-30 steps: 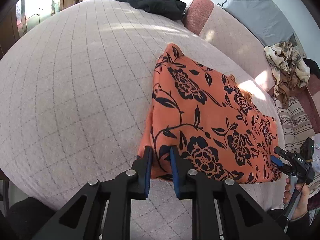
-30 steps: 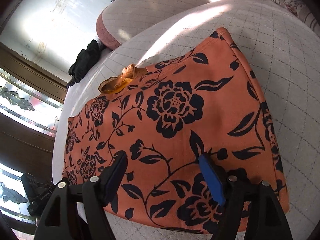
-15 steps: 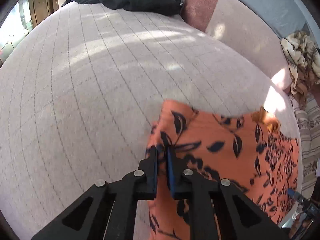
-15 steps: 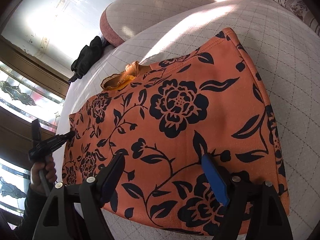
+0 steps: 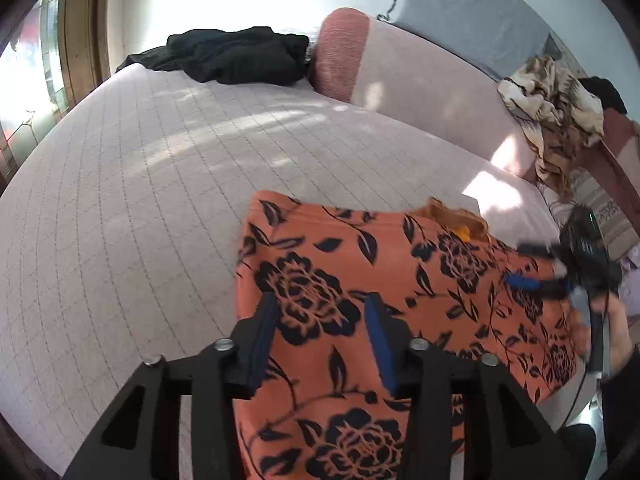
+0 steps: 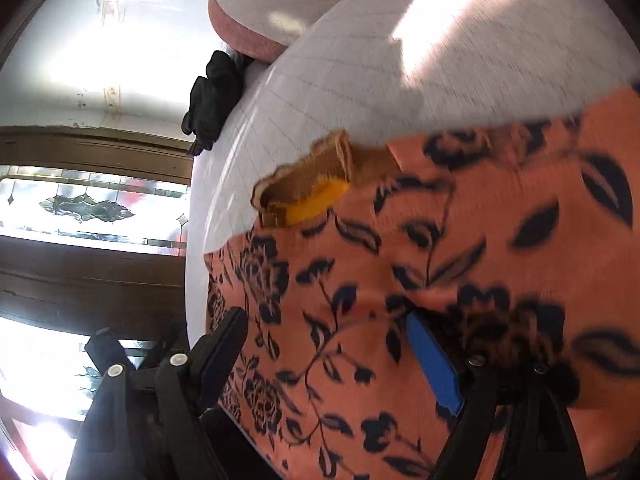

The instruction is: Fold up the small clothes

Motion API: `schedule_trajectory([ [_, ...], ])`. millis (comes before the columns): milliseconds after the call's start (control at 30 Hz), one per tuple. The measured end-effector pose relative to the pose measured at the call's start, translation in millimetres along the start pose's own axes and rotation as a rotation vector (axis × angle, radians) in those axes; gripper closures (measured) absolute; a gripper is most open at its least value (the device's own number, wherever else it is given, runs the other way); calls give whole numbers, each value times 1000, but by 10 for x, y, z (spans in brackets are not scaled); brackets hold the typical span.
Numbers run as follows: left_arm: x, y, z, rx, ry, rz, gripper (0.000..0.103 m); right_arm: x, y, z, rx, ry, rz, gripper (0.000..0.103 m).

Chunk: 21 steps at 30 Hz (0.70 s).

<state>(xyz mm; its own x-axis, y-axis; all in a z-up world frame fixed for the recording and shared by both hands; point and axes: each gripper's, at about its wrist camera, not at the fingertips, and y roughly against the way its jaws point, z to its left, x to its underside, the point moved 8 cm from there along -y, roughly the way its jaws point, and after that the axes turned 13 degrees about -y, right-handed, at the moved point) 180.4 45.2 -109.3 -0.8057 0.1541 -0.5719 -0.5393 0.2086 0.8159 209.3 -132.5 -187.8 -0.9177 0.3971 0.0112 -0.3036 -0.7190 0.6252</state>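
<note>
Bed with the grid-quilted cover is filling the left of the left wrist view; a black garment is sitting bunched at its far edge, next to a pink-ended cushion. Left claw is hanging over the near-left corner of the orange floral garment, jaws apart and just opened, cloth lying under them but no pad pressing on it. The garment is lying folded flat on the bed toward its right side, with an orange-yellow trim piece poking out at the far edge. Further right, the right claw is showing blurred over the garment's right edge, held by a hand. In the right wrist view the right claw is standing wide apart, jaws just widened slightly, fabric passing between them and draped over the blue-padded finger; can't tell whether it is resting on it. A tan patterned cloth is lying heaped on the far right.
</note>
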Motion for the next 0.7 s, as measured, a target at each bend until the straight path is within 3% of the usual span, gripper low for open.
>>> schedule_trajectory([
  [100,141,-117,-230,22,-42,22,54,-489,306,-160,34,-160,-240,19],
  [133,183,-163,-277,20,-61,33,54,-482,346,-119,2,-174,-254,19],
  [200,268,-241,-314,-8,-87,49,54,-231,277,146,-112,-129,-181,19],
  [267,323,-348,-313,-22,-99,59,54,148,17,446,-159,-41,-41,19],
  [333,316,-386,-327,-46,-132,38,54,431,-368,603,-111,59,75,19],
  [400,291,-389,-344,-67,-154,39,54,323,-668,464,2,45,81,21],
  [433,281,-384,-336,-70,-147,36,54,159,-659,416,-35,-22,39,23],
  [467,272,-375,-323,-75,-138,33,54,-25,-534,392,-38,-56,-58,23],
  [533,274,-355,-306,-75,-121,35,54,-260,-124,367,75,-46,-297,20],
  [567,277,-335,-303,-79,-119,37,54,-251,20,375,75,-50,-321,19],
  [633,280,-262,-314,-88,-119,27,53,-31,227,438,-13,-40,-263,19],
  [700,292,-161,-337,-94,-110,19,51,277,470,377,11,7,-256,18],
])
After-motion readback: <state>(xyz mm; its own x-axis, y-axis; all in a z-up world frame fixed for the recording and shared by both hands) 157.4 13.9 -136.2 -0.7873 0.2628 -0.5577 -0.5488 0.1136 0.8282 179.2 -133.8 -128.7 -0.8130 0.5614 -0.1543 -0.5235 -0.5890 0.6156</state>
